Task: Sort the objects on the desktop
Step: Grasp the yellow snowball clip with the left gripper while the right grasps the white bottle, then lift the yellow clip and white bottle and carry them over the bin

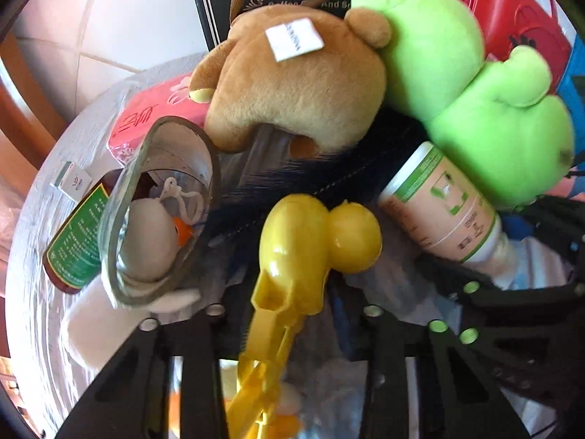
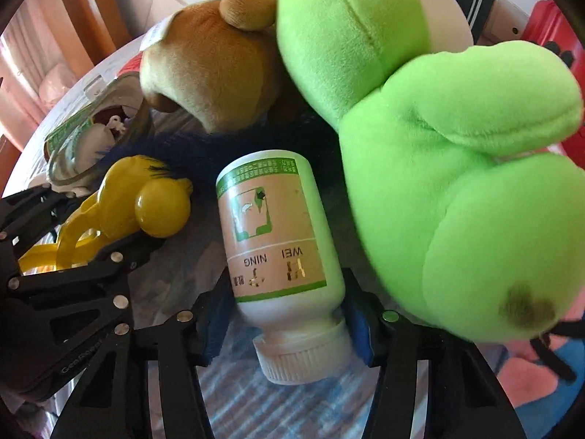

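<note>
A yellow duck-shaped plastic clamp [image 1: 310,234] lies on a dark furry item, handle toward me. My left gripper [image 1: 292,311] reaches down over that handle, which sits between the black fingers, and the jaws look shut on it. The right wrist view shows the same gripper [image 2: 73,241] from the side at the far left. A white bottle [image 2: 278,241] with a green and beige label lies on its side, cap toward me. My right gripper [image 2: 289,322] is shut on it, blue pads pressing just above the cap. A green plush [image 2: 457,183] leans against the bottle.
A brown plush bear [image 1: 292,84] rests against the green plush [image 1: 475,109]. At the left, a tipped glass cup [image 1: 157,212] holds a small white toy, beside a brown bottle [image 1: 73,241], a pink packet [image 1: 153,117] and a small white box [image 1: 71,181]. A red case [image 1: 512,11] stands behind.
</note>
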Motion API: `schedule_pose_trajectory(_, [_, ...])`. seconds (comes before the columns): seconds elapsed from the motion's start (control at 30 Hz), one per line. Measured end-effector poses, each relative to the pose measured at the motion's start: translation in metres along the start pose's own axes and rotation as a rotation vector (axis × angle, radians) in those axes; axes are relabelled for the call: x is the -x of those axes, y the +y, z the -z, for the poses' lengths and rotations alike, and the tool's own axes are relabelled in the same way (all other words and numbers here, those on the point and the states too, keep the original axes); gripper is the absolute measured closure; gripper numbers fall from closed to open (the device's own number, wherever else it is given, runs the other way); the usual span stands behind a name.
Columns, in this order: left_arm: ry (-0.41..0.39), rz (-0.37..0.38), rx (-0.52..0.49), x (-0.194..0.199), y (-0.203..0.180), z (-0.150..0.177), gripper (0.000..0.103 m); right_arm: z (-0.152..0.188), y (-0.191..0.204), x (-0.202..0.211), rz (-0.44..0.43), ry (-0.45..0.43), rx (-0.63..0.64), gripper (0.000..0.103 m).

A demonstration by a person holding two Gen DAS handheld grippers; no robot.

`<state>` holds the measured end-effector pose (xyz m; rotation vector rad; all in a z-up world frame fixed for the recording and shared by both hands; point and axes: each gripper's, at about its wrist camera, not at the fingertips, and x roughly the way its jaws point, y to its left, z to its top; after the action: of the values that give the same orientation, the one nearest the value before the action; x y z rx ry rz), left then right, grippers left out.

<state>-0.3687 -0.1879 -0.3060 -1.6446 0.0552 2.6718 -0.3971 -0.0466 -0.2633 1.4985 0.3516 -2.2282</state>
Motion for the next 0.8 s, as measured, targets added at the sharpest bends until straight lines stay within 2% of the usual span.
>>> schedule_pose_trajectory(0.23, [-0.078,0.024,0.040,0.055,-0.003,0.017,0.071,0.015,-0.001,0.054,0.004,-0.070,-0.008,0.049])
schedule_pose_trajectory(0.53, [-0.251,0.027,0.027,0.159,-0.012,0.021,0.071,0.036,0.007,0.167,0.060,-0.232,-0.019,0.049])
schedule_pose_trajectory(0.8, [-0.419,0.030,-0.053,0.266,-0.065,0.032,0.071,0.078,0.016,0.278,0.142,-0.402,-0.079,0.049])
